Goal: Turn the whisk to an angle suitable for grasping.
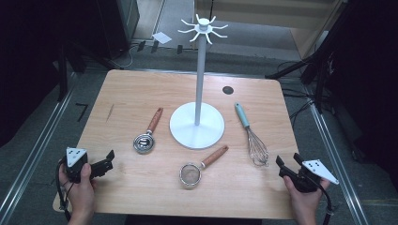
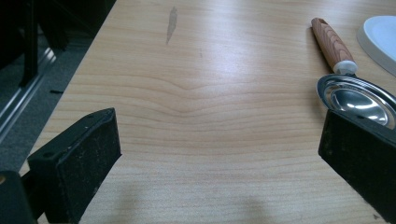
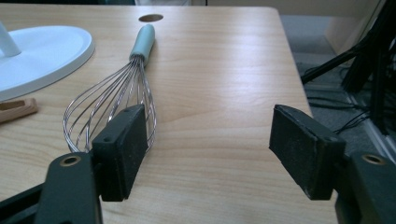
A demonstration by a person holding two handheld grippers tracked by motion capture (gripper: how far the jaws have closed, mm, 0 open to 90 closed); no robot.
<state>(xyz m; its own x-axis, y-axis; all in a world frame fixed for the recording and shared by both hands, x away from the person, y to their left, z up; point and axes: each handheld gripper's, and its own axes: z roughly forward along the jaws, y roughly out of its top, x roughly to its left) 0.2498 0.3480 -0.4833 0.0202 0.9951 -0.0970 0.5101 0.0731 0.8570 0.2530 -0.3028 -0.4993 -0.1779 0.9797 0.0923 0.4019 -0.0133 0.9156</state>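
A white hook stand (image 1: 201, 70) rises from a round base (image 1: 197, 126) at the middle of the wooden table (image 1: 141, 89). Left of the base lies a steel scoop (image 1: 145, 140) with a wooden handle. In front of it lies a small mesh strainer (image 1: 191, 174), and on the right a whisk (image 1: 253, 140) with a teal handle. My left gripper (image 1: 109, 160) rests open near the table's front left corner. Its jaws (image 2: 217, 126) frame bare wood, with the scoop (image 2: 359, 95) just beyond the right jaw. My right gripper (image 1: 287, 160) is open at the front right (image 3: 208, 135), with the whisk (image 3: 116, 98) beside its left jaw.
A dark round hole (image 1: 227, 90) marks the table behind the whisk. The table's edge runs close to each hand. Dark stands and cables (image 1: 324, 61) crowd the floor on the right, and a metal rail (image 1: 33, 154) runs along the left.
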